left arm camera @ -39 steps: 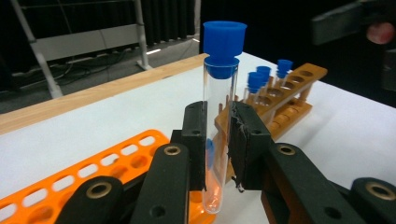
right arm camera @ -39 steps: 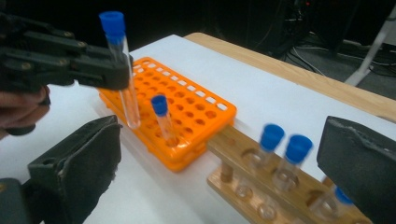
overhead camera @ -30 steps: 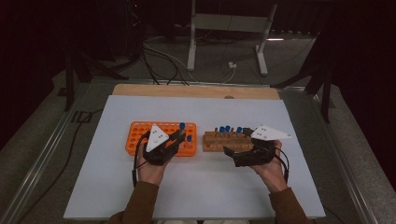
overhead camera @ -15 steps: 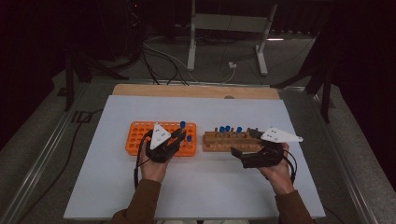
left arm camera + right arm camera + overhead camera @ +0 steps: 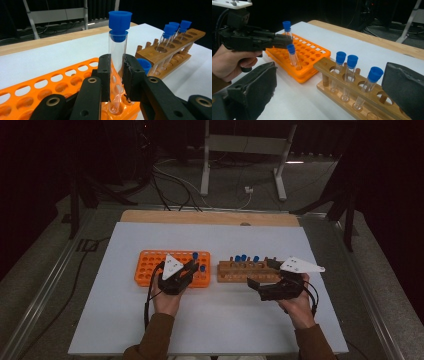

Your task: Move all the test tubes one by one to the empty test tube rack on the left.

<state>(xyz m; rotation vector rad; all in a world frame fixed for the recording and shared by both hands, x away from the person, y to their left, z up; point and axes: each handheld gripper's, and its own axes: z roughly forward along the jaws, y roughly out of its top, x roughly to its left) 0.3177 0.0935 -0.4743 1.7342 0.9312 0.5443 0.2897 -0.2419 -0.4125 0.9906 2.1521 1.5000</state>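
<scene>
Room: dark, with cables on the floor and a pale metal stand behind the table.
Table: flat matte white sheet, rectangular, with a bare strip of light wood along the far edge.
Orange rack: glossy moulded plastic, a low rectangle with a grid of round holes; it sits left of centre, with one blue-capped tube standing in a hole at its right end.
Wooden rack: varnished brown wood, two drilled boards on pegs, just right of the orange rack; three clear tubes with blue caps stand in it.
Writing: none readable on racks or tubes.
Left gripper: black jaws with rough-edged pads, pinching the held tube.
Held tube: clear, round-bottomed, capped with a flared blue stopper; upright, its lower end inside a hole at the orange rack's right end.
Right gripper: padded black jaws spread wide with nothing between them, held at the near side of the wooden rack.
</scene>
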